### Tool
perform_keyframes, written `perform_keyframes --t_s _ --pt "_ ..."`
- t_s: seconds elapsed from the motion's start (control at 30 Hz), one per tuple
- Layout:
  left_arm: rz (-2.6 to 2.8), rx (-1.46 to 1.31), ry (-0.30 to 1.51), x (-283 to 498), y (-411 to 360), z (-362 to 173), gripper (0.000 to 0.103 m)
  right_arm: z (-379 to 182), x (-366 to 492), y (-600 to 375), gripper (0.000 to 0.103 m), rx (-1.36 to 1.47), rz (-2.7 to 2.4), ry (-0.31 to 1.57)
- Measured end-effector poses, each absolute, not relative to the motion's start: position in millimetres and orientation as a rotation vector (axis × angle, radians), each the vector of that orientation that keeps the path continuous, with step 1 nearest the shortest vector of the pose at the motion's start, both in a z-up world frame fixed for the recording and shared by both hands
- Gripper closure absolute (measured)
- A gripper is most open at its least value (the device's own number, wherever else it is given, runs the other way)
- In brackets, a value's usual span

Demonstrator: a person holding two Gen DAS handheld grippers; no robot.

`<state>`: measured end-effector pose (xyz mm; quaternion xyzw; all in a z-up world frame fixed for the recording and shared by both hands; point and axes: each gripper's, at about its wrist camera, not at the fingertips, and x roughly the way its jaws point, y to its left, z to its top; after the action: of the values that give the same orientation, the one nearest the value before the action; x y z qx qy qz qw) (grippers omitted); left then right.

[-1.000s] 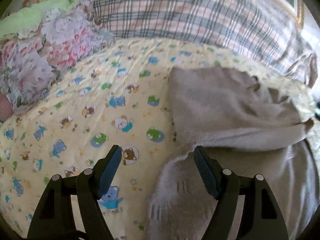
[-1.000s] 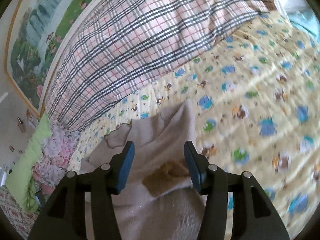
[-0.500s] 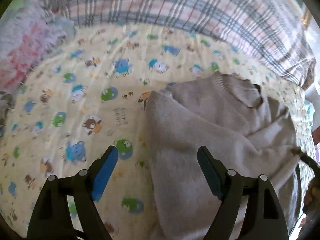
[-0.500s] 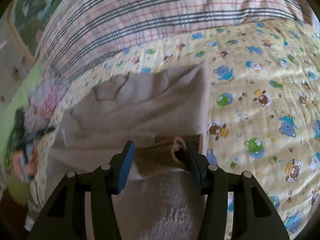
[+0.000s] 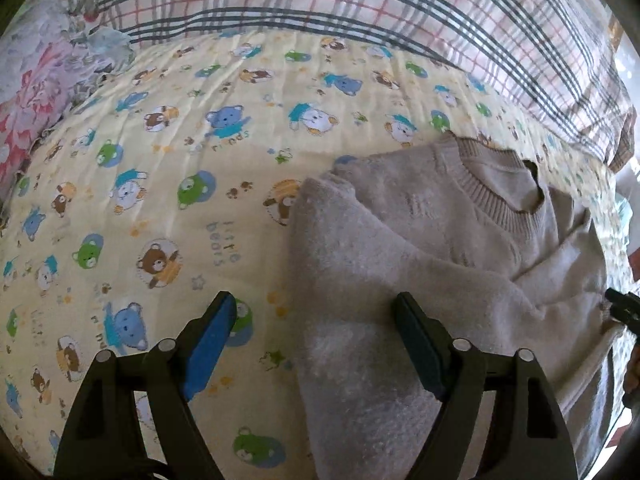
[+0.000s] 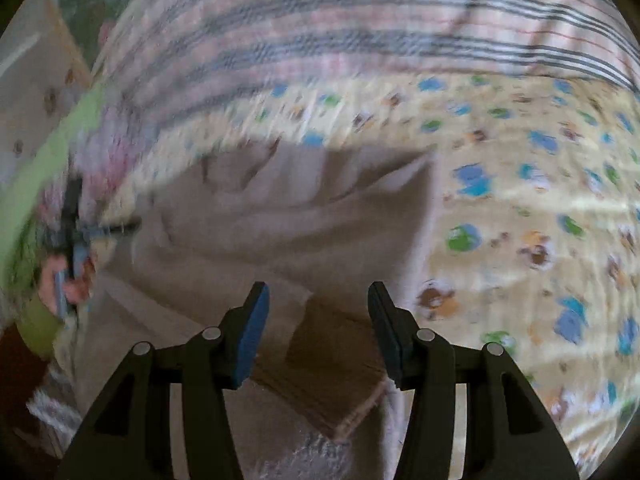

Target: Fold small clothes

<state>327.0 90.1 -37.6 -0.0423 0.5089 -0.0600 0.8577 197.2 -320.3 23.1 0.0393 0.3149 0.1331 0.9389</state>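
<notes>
A beige knit sweater [image 5: 420, 240] lies on the bear-print sheet [image 5: 180, 160], collar toward the pillow, with one sleeve folded across its body. My left gripper [image 5: 314, 304] hovers over the sweater's left folded edge with its jaws closing. One finger is over the sheet, the other over the knit, and neither pad touches cloth. In the blurred right wrist view, my right gripper [image 6: 317, 292] stays closed on the brown ribbed cuff [image 6: 336, 360], which fills the gap between its pads above the sweater [image 6: 300, 208]. Its dark tip [image 5: 622, 310] shows at the sleeve's end.
A plaid pillow [image 5: 360, 8] runs along the back of the bed. Floral bedding [image 5: 32, 80] is bunched at the far left. In the right wrist view a hand [image 6: 68, 284] in a green sleeve holds the left gripper at the left edge.
My left gripper has moved right and closer, so the sweater's folded edge now lies between its fingers. My right gripper has rolled until the pillow sits level in its view; the cuff has stayed between its pads.
</notes>
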Motion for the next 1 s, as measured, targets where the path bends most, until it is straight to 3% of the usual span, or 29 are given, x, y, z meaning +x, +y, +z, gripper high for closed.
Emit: perform_keyframes --t_s 0.07,0.1,0.13,0.2,0.5,0.77,0.9,1.0 --pt "-0.159 -0.070 1.060 325 82 -40 0.048 12 196 -306 0.058 -0.021 0.249 0.693" --pt "-0.179 -0.061 1.050 324 78 -41 0.073 8 193 -302 0.071 -0.052 0.244 0.699" --pt "-0.179 -0.041 1.033 321 74 -40 0.085 7 189 -300 0.093 -0.069 0.229 0.699" --pt "-0.161 0.007 0.974 315 68 -32 0.093 13 180 -305 0.098 -0.033 0.225 0.674" --pt "-0.105 -0.113 0.854 313 91 -10 0.095 90 173 -308 0.099 0.019 0.166 0.400" --pt "-0.069 -0.129 0.910 326 101 -42 0.092 23 254 -323 0.099 0.099 0.122 0.674" --pt "-0.053 -0.128 0.923 326 107 -43 0.077 24 246 -330 0.099 0.167 0.098 0.643" --pt "-0.032 -0.111 0.920 309 112 -32 0.069 28 230 -333 0.091 0.190 0.065 0.611"
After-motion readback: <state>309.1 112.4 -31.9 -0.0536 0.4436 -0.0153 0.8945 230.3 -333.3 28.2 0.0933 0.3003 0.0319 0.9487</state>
